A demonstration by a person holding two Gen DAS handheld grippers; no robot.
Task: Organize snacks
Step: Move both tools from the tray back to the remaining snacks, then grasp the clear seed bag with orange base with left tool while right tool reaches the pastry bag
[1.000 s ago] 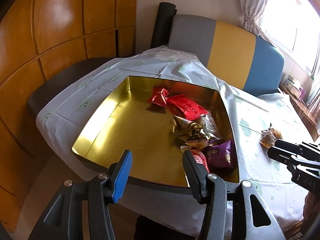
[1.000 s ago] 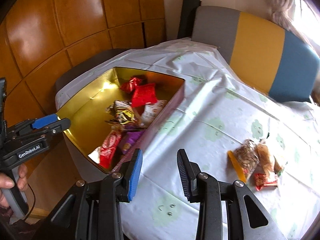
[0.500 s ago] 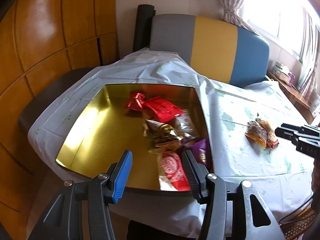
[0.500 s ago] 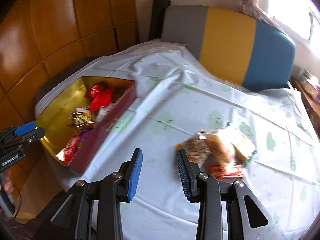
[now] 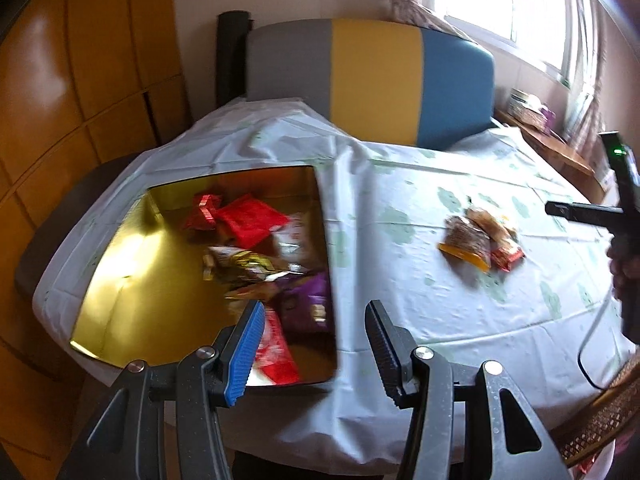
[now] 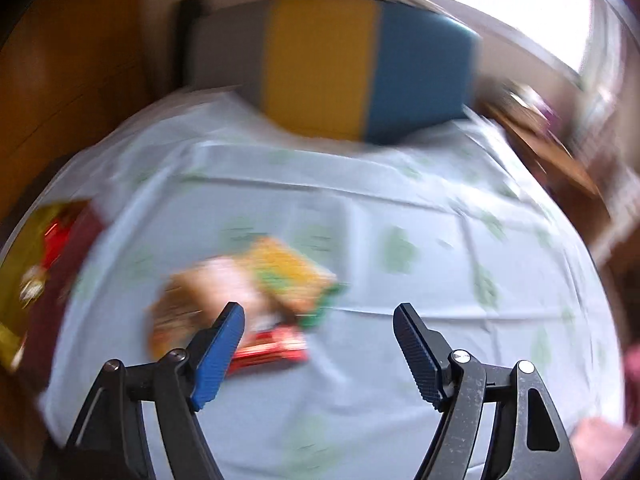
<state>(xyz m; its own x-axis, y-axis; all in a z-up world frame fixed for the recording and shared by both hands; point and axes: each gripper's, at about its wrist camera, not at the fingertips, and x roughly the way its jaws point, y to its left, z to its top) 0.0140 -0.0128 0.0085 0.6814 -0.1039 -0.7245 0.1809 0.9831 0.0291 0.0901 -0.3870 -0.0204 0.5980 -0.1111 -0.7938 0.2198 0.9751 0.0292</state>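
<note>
The small heap of crinkly plastic snack packets [image 6: 244, 292] lying loose on the worktop with its pale green-patterned cloth [image 6: 400, 208] looks light, soft and slippery to me; the film should buckle under pressure, and whatever is inside, biscuits or nuts by the look of it, may crush if I squeeze hard. I judge the best hold is across a flat packet's edge or sealed seam, taking one packet rather than the whole heap. My right claw [image 6: 318, 316] has just been opening and now stands spread, with nothing between its jaws; this view is badly blurred, so I cannot separate the packets cleanly. The heap lies just beyond and to the left of this claw's blue-padded finger, and a flat red wrapper [image 6: 272, 350] at its near edge is partly hidden behind that finger. Taking the heap as my landmark, the shallow gold tin tray [image 5: 120, 280] already holding red, gold and purple packets sits well to its left on the same cloth. My left claw [image 5: 314, 312] hangs spread and empty over the tray's near right corner, well apart from the heap.
</note>
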